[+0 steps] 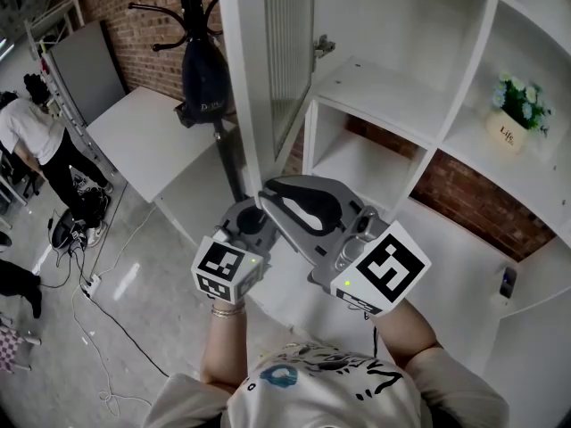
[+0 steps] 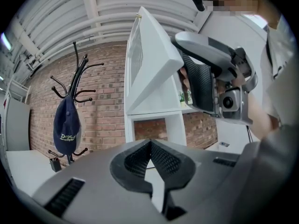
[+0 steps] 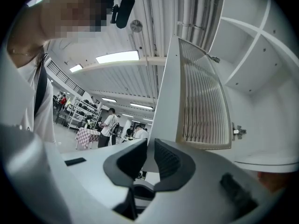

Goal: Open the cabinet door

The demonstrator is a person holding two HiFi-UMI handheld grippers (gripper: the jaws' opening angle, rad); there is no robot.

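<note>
**Right claw pinches the swung-out cabinet door**

A coat rack (image 1: 190, 7) with a navy cap (image 2: 67, 125) stands just left of the door, before a brick wall (image 1: 143, 20). A potted plant (image 1: 517, 114) sits in a shelf bay on the right. A white table (image 1: 147, 141) lies below, and cables trail over the grey floor (image 1: 107, 275).

The cabinet door (image 1: 243, 69), ribbed glass in a white frame, stands out edge-on from the white shelving unit (image 1: 393, 87). The right gripper (image 3: 150, 146) has its jaws nearly together on the frame's lower corner. The left gripper (image 2: 149, 143), tips touching and empty, sits just beside it, under the door.
</note>
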